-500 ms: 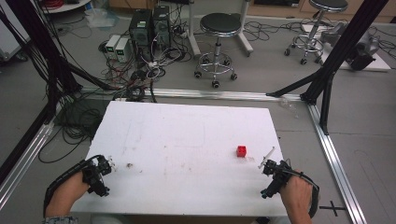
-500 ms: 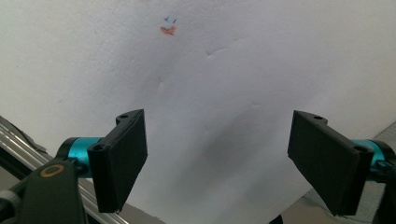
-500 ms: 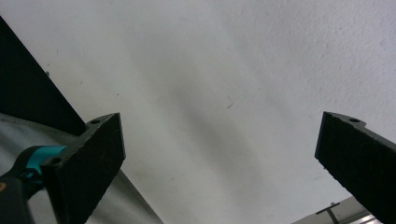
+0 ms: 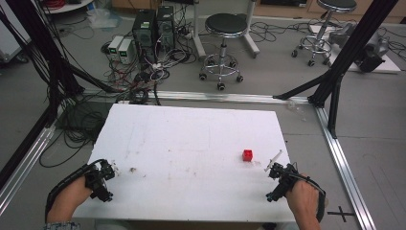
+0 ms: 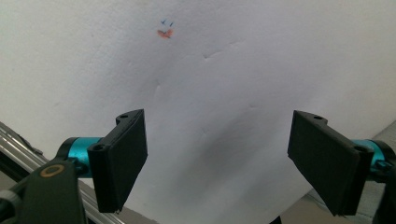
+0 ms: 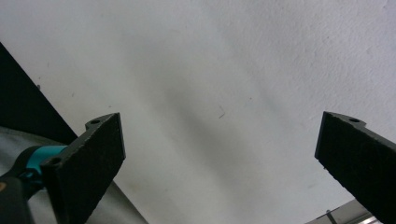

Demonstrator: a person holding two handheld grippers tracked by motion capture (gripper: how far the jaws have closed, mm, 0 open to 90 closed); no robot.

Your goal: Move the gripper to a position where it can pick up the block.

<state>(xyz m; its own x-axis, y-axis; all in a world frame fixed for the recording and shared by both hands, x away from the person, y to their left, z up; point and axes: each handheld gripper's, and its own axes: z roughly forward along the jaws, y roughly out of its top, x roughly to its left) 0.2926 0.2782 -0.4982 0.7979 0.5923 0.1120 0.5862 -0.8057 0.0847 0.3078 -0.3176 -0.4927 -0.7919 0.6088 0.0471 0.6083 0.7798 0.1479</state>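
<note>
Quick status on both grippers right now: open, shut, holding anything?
Left gripper: open, holding nothing, over the white table.
Right gripper: open wide, holding nothing; the red cube sits apart from it.

A white bench with a matte, slightly dented top stands inside a metal frame on a grey floor. A small red cube sits on it toward the right edge, closer to the near edge than the far one. Just right of the cube, near the right edge, lies a thin pale sliver, too small to identify. Near the left edge sits a small dark speck. In the left gripper view, the top carries a small orange smudge with blue pen ticks above it.
</note>
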